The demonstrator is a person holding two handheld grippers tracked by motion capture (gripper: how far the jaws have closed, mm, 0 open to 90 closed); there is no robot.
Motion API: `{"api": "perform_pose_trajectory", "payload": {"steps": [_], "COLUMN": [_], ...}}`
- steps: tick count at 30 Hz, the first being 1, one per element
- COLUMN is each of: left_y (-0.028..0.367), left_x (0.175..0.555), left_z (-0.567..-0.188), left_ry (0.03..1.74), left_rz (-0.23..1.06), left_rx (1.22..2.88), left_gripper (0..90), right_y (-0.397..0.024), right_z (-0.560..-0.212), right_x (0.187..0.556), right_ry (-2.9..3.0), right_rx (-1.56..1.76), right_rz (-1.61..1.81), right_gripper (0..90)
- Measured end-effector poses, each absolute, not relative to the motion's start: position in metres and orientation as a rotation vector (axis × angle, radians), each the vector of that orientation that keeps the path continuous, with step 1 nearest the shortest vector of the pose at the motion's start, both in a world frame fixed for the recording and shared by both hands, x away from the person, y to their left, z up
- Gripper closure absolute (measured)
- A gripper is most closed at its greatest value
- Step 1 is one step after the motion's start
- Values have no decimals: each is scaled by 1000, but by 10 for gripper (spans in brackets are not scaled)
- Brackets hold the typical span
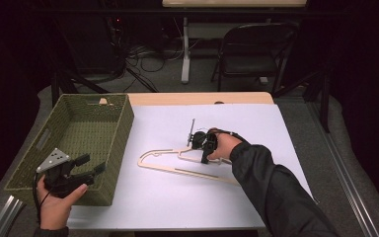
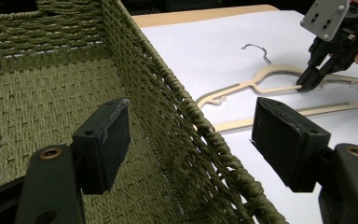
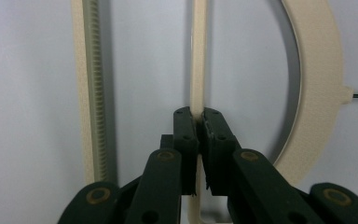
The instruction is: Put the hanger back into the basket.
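**Hanger grasped, not yet lifted**

Right gripper (image 3: 198,122) fingers clenched on a thin inner bar of the cream wooden hanger (image 1: 187,163), which lies flat on the white table (image 1: 256,123). Left gripper (image 2: 191,135) fingers released, straddling the near wall of the green woven basket (image 1: 74,118), holding nothing. Grasp looks done; lift and probable move to the basket remain.
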State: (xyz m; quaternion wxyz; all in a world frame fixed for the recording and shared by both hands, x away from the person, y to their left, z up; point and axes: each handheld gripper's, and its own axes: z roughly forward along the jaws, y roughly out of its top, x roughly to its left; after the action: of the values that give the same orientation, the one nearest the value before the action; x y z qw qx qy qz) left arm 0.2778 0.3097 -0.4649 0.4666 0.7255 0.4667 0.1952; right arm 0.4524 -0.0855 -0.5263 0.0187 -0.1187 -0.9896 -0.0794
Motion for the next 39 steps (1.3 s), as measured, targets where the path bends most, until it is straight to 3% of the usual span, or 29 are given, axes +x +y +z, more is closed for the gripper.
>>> {"api": "perform_pose_trajectory", "payload": {"steps": [11,22,38,39], "left_y": [300,257,203,194], "left_x": [278,281,321,327], "left_z": [-466,-460,-452,-455], "left_ry": [1118,979,869,834], "left_rz": [466,396,160,122], "left_rx": [1802,1876,1992,2011], "left_gripper": [296,312,327,362], "right_y": [-86,-94,-93,-92], "right_z": [-524,-508,-477,-476], "right_x": [445,401,355,353], "right_ry": [-3104,-3250,-3351,-3360], "right_rx": [-310,-78,144,166], "right_rz": [-243,-317,-403,-408], "right_gripper": [852,853,853,853]}}
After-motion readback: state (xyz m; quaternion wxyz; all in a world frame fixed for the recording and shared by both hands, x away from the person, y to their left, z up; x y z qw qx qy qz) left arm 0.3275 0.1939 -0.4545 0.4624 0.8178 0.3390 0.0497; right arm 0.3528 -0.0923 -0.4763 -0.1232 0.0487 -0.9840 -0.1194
